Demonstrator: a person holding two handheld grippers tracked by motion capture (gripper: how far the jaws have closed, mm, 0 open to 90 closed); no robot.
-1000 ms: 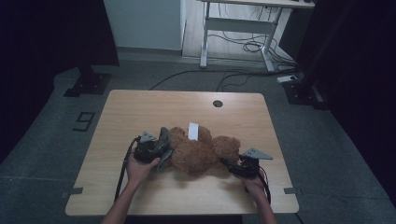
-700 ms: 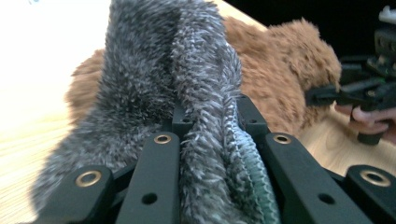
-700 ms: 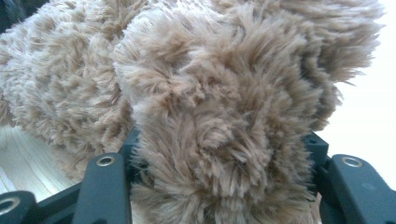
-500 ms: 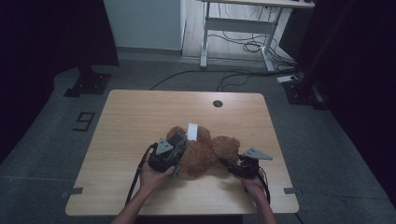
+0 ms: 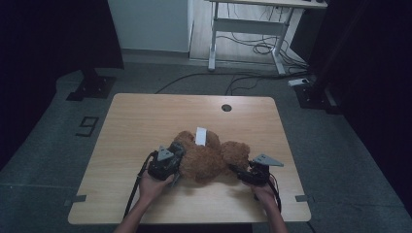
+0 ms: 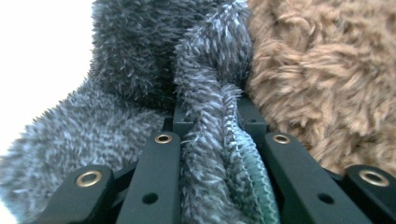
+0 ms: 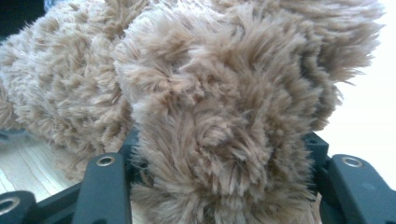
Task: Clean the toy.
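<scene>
Item: one brown plush bear (image 5: 209, 160), lying flat on the near half of the table (image 5: 145, 116), a white tag (image 5: 200, 136) on its far side. With it, a grey fleece garment (image 6: 140, 93) with a green stitched hem, bunched against the bear's left flank. We hold the left gripper (image 5: 166, 162) nipped nearly closed on a fold of that grey fleece, the brown fur (image 6: 322, 79) pressing in just beside the jaws. We hold the right gripper (image 5: 243, 172) at the bear's other end, its jaws half apart and clamped around a thick plush limb (image 7: 219, 140), so the bear is pinned from that side. Step in hand, as we judge it: dressing the bear, the fleece brought up to the body while the right side keeps it steady. The next move likely calls for drawing the fleece over or around the body with the left gripper, keeping the pinch on the hem and not catching brown fur in the same bite. Room: the far half of the table is bare wood up to a cable hole (image 5: 226, 108); the left side is open too. The near edge lies close behind both hands, so we would work away from ourselves.
</scene>
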